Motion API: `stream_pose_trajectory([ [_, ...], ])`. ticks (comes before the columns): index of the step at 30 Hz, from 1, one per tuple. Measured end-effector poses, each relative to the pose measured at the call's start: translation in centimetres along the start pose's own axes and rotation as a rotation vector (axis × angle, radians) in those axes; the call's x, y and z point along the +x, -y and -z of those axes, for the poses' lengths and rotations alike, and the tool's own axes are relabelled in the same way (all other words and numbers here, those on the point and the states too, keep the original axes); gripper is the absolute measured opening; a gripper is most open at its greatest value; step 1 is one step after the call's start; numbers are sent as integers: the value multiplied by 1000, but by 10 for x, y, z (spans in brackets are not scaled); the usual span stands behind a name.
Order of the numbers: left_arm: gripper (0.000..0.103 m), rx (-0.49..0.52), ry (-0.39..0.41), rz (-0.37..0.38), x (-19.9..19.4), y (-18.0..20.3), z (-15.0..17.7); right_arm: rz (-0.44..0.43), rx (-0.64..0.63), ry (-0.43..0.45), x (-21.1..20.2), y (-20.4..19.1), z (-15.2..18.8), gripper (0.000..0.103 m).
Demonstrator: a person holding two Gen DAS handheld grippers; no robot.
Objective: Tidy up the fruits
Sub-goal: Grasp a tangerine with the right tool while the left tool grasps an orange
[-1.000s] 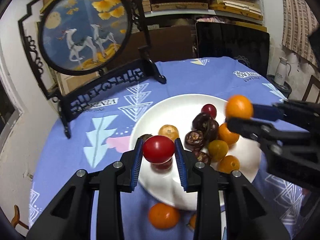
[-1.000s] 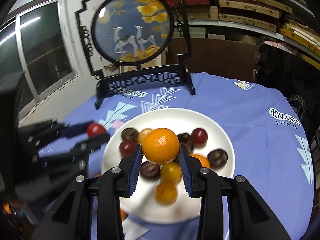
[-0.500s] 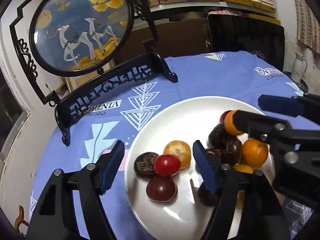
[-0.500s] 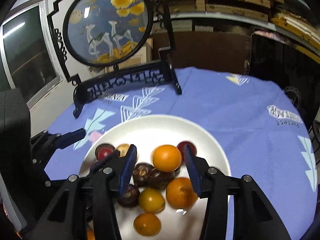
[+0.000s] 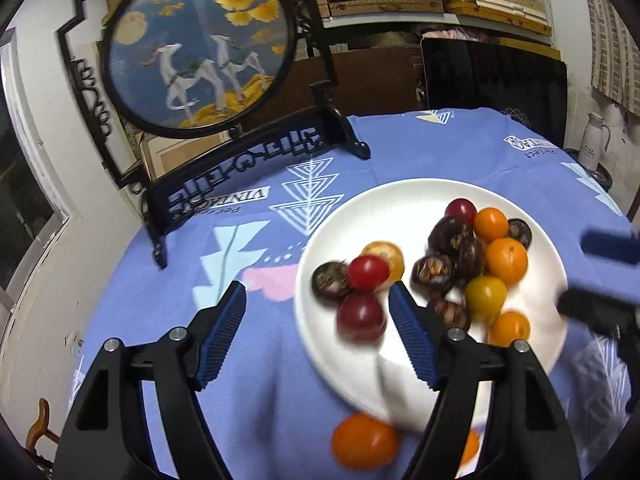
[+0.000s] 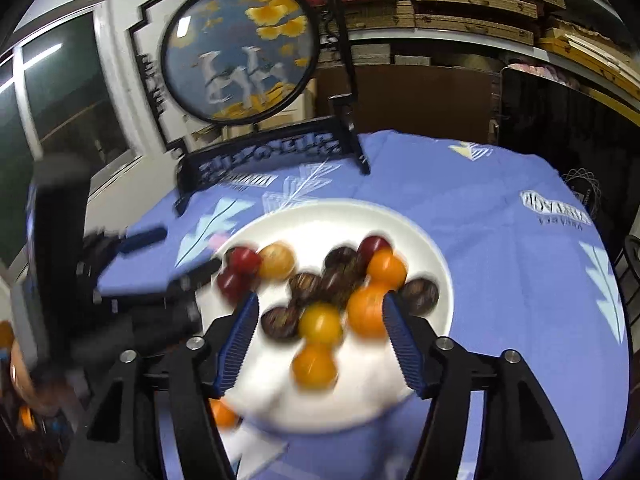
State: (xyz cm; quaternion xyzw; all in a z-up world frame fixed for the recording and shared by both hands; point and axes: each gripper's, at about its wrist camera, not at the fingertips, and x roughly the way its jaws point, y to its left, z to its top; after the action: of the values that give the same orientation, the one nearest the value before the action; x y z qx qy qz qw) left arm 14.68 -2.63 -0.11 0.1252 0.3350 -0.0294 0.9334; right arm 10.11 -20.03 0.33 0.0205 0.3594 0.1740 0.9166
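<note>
White china carries nearly all the fruit: the plate (image 5: 352, 208) sits on the blue tablecloth (image 5: 420, 148) with two clusters on it. Through our left wrist camera we see a small red tomato (image 5: 368, 273) perched among a dark fruit, a deep red one and a yellow-orange one, and, further right, a pile of oranges (image 5: 506, 261) and dark wrinkled fruits. This view alone shows a loose orange fruit (image 5: 365, 445) on the cloth just beside the plate's near rim. Our right wrist camera alone shows a window (image 6: 60, 92) at the left. The round deer screen (image 5: 200, 48) stands at the table's far edge.

Our left gripper (image 5: 318, 336) hangs above the plate's left rim, jaws spread wide and holding nothing. Our right gripper (image 6: 320, 338) hovers over the near part of the plate, jaws likewise wide apart and bare, framing a yellow fruit (image 6: 320, 323) below. Both views are motion-blurred.
</note>
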Motion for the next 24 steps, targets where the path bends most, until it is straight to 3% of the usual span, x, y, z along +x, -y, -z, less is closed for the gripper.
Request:
stream_pose_trajectory([
  [4, 79, -42, 7, 29, -28, -28, 28, -55, -63, -39, -13, -26, 42, 70],
  [8, 79, -75, -31, 44, -40, -48, 56, -65, -142, -105, 1, -60, 74, 70],
  [17, 80, -67, -64, 48, -57, -70, 94, -55, -99, -172, 47, -83, 71, 69],
  [18, 80, -64, -65, 49, -57, -70, 95, -52, -105, -175, 50, -86, 70, 61],
  [19, 80, -58, -66, 53, -58, -69, 96, -43, -125, -182, 54, -89, 71, 43],
  [24, 80, -17, -60, 88, -60, -54, 98, -61, -174, -161, 37, -87, 79, 40],
])
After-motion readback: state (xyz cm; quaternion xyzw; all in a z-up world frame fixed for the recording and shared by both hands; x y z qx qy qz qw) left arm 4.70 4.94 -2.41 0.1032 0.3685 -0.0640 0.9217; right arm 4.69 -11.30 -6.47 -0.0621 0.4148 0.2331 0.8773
